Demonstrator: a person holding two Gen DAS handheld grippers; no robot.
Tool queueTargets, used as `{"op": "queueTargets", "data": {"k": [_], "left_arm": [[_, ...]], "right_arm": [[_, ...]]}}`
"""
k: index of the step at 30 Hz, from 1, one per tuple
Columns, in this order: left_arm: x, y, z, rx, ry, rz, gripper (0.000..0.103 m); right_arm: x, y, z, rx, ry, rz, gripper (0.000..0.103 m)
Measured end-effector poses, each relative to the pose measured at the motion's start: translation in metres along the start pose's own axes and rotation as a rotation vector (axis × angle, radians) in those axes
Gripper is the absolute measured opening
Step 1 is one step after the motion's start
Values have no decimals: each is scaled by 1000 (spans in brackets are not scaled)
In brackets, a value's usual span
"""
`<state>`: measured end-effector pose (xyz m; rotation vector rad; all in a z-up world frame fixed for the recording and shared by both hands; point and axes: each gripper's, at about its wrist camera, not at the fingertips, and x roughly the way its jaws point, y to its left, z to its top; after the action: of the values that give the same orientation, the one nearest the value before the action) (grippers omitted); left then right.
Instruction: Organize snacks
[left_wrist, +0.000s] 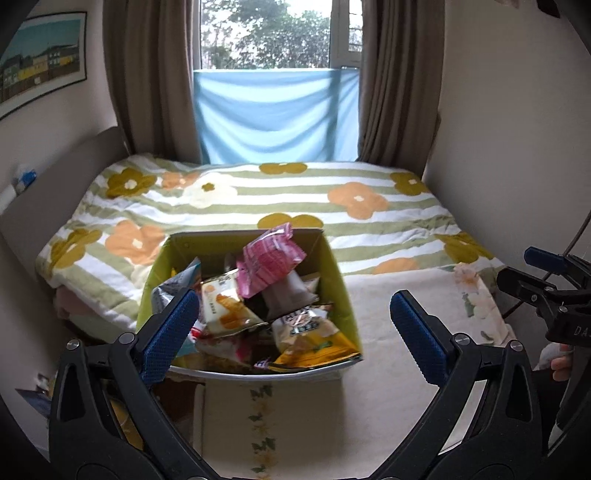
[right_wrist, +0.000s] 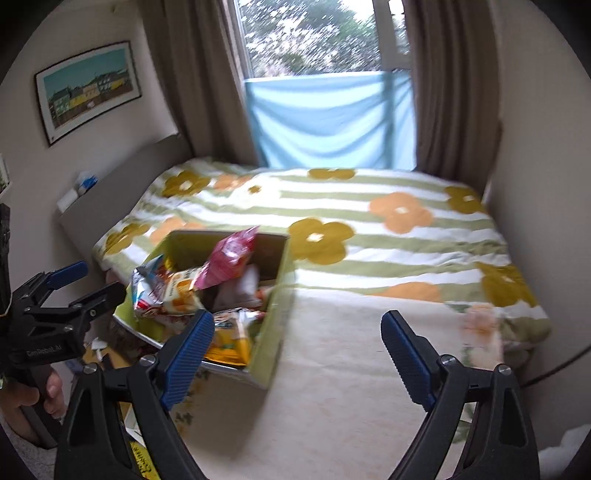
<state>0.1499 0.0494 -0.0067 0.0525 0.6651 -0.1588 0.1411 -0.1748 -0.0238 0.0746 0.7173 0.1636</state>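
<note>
The green box (left_wrist: 341, 295) sits on the bed, at the cream sheet's (left_wrist: 406, 306) left edge, heaped with snack bags; a pink packet (left_wrist: 271, 264) tops the pile, above orange-printed (left_wrist: 225, 306) and yellow (left_wrist: 317, 347) bags. Their print is too blurred to read. My left tongs (left_wrist: 291, 328) and right tongs (right_wrist: 297, 350) stand wide apart, holding nothing. "GenRobot.AI" marks my left tongs' body.

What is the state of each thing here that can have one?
Left gripper: open, empty.
Right gripper: open, empty.
Green open-top cardboard box: full, on bed.
Pink striped snack bag: topmost, sticking above rim.
Brown curtains: drawn apart.
Light blue cloth: covering lower window.
</note>
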Motion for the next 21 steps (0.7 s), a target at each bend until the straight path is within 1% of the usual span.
{"op": "queueTargets", "data": {"k": [3, 5, 6, 8, 10, 13, 16, 19, 21], "left_arm": [[-30, -26, -3, -4, -57, -27, 103], [-49, -38, -9, -15, -96, -27, 103], [-58, -44, -13, -20, -111, -26, 103], [-72, -55, -22, -27, -130, -18, 103], [-82, -62, -31, -27, -141, -10, 103], [-95, -68, -43, -21, -161, 23, 103], [-100, -67, -50, -21, -164, 50, 103], [-101, -62, -52, -43, -152, 27, 103], [-100, -60, -51, -46, -142, 26, 103]], "right_arm": [[-36, -13, -8, -7, -47, -64, 90], [-58, -19, -16, -10, -76, -109, 91], [-67, -21, -20, -9, -90, -125, 93], [-81, -25, -29, -8, -115, -148, 103], [-92, -27, -38, -13, -130, -173, 103], [-102, -27, -50, -7, -152, -231, 103], [-106, -29, -57, 10, -157, -254, 103], [-110, -28, -59, 31, -166, -259, 102], [-111, -26, -58, 34, -172, -271, 102]]}}
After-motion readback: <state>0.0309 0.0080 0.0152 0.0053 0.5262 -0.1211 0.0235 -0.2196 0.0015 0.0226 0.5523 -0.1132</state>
